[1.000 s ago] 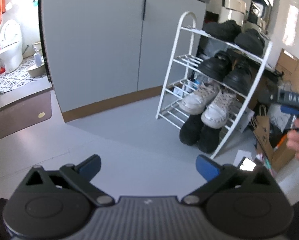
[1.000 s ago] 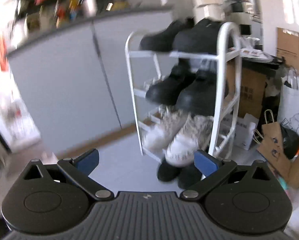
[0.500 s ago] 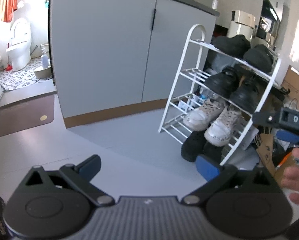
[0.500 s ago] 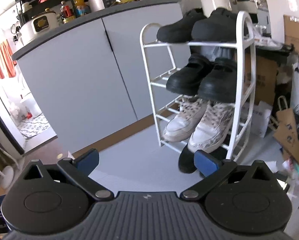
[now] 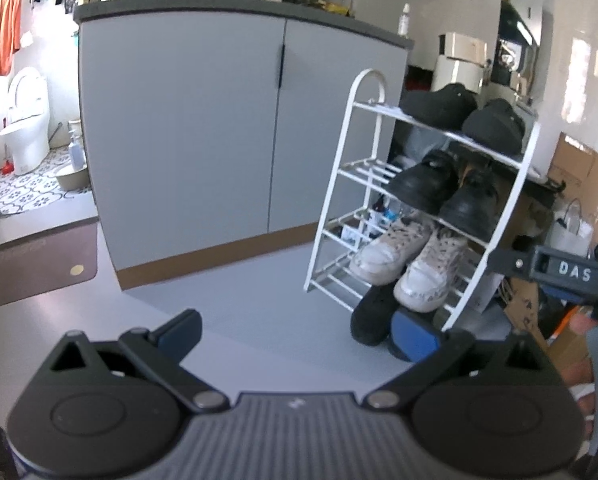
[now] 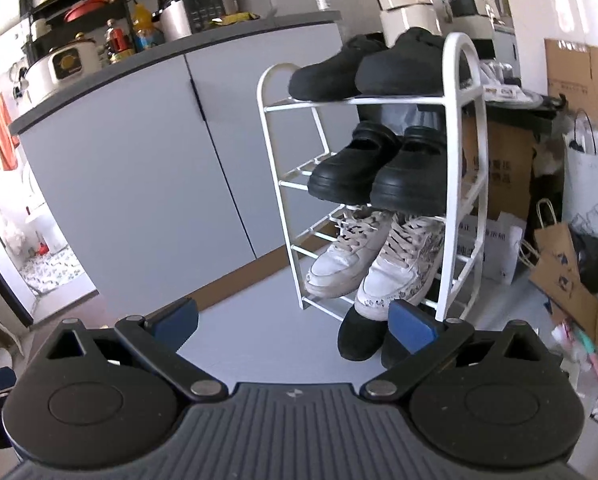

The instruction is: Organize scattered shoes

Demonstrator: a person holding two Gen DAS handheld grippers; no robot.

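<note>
I have both tools up in front of the white shoe rack (image 6: 465, 184), and neither carries anything. The left hand-held gripper (image 5: 297, 338) has its blue pads spread wide over bare grey floor (image 5: 259, 280); the right hand-held gripper (image 6: 293, 326) is spread just as wide, its right pad overlapping the rack's lowest shoes in my view.

The rack stands on the floor just beside the grey cabinet (image 6: 139, 184), and every tier is filled at its front edge. On the top shelf sits a pair of black suede shoes (image 6: 379, 68). Below them, a pair of glossy black shoes (image 6: 379, 176) with toes hanging past the shelf edge. Under those, the white sneakers (image 6: 375, 264), laces loose, toes tilted down and out. At the bottom a dark pair (image 6: 359, 334) pokes out at floor level (whether it rests on the lowest rails or on the floor itself I can't tell from here).

From the left wrist camera I also see the other tool (image 5: 567, 272) at the right edge, with the person's hand (image 5: 579, 360) beneath it.
</note>
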